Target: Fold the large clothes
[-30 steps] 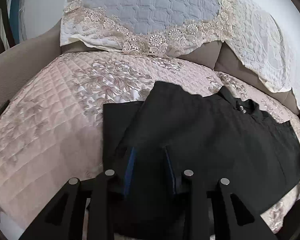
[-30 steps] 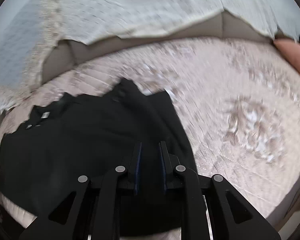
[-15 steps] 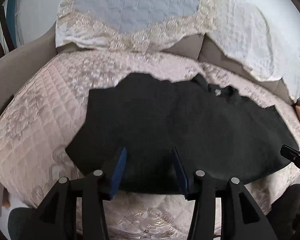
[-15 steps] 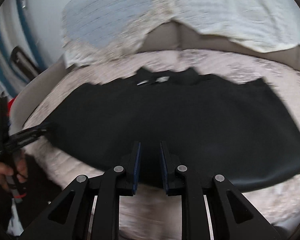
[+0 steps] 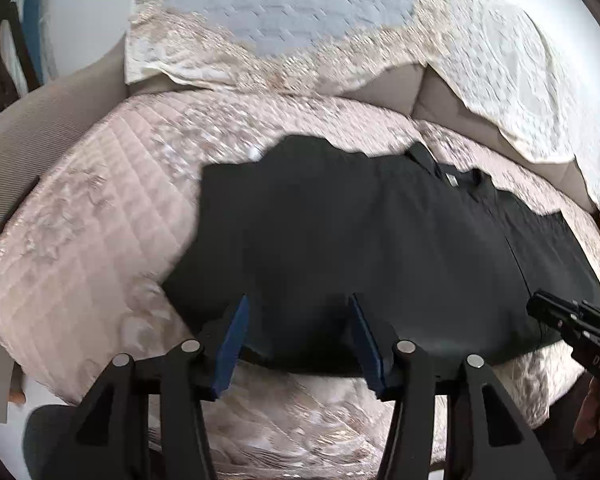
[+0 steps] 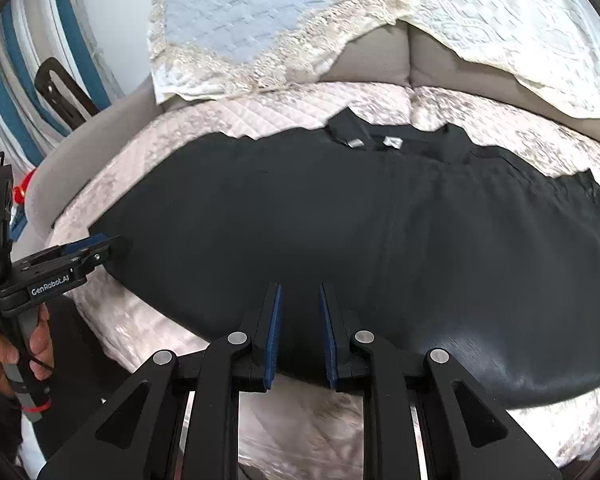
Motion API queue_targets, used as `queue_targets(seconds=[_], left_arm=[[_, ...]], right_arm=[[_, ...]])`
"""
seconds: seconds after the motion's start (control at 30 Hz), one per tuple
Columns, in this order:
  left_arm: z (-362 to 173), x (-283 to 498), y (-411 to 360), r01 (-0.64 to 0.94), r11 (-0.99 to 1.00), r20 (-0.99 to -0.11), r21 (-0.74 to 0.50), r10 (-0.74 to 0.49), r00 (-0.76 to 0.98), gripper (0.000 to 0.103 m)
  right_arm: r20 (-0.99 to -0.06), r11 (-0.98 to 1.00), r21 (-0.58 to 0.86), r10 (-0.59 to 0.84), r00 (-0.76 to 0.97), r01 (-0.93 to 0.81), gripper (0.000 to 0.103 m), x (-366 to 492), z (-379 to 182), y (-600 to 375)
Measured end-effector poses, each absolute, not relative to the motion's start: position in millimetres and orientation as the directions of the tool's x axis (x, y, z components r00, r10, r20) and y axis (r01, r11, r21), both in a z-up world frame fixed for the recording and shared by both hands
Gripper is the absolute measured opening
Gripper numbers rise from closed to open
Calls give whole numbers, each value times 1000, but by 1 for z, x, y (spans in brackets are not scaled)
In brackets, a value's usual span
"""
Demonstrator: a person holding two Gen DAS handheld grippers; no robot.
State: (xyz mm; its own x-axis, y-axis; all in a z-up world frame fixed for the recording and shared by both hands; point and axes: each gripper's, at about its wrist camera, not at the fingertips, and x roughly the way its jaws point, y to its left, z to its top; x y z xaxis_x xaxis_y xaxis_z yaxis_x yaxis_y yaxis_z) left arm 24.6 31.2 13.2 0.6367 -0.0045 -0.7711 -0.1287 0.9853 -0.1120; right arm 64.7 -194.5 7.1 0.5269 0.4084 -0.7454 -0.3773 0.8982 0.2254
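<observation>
A large black cloth garment lies spread flat across the pale pink quilted seat cover of a sofa, its collar with two small grey tags at twelve o'clock toward the backrest and its long hem at six o'clock along the front edge of the seat. In the right wrist view the garment fills the middle of the seat from nine o'clock to three o'clock, with a seam running from the collar down toward the near hem.

The left hand-held gripper hovers at six o'clock in its own view, over the near hem. Its blue-padded jaws have just been opening and now stand at a moderate width; the cloth lies below and between them, but the pads do not press on it. In the right wrist view that same gripper appears at nine o'clock, its tips at the garment's left corner, held by a person's hand on a grey handle.

The right hand-held gripper sits at six o'clock in its view with the jaws narrow, a slim gap between the blue pads, over the near hem; whether the pads pinch the cloth I cannot tell.

A cream lace-edged cover with a pale blue quilted centre drapes over the beige backrest at twelve o'clock.
</observation>
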Motion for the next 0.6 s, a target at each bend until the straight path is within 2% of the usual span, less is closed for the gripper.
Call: queue_targets(seconds=[0.13, 0.3, 0.4, 0.6], left_arm=[[20, 29, 49, -185, 979, -752, -90, 55, 657, 66], [-2, 41, 73, -238, 967, -785, -92, 76, 614, 68], [-22, 40, 89, -261, 945, -808, -198, -7, 589, 73], [-19, 40, 97, -237, 937, -791, -257, -63, 608, 74]], right_arm=[[-743, 886, 232, 429, 515, -402, 19, 72, 9, -171], [-740, 863, 236, 457, 493, -446, 19, 80, 2, -140], [-781, 867, 231, 436, 447, -442, 19, 93, -20, -125], [-787, 870, 227, 428, 444, -437, 19, 100, -19, -120]])
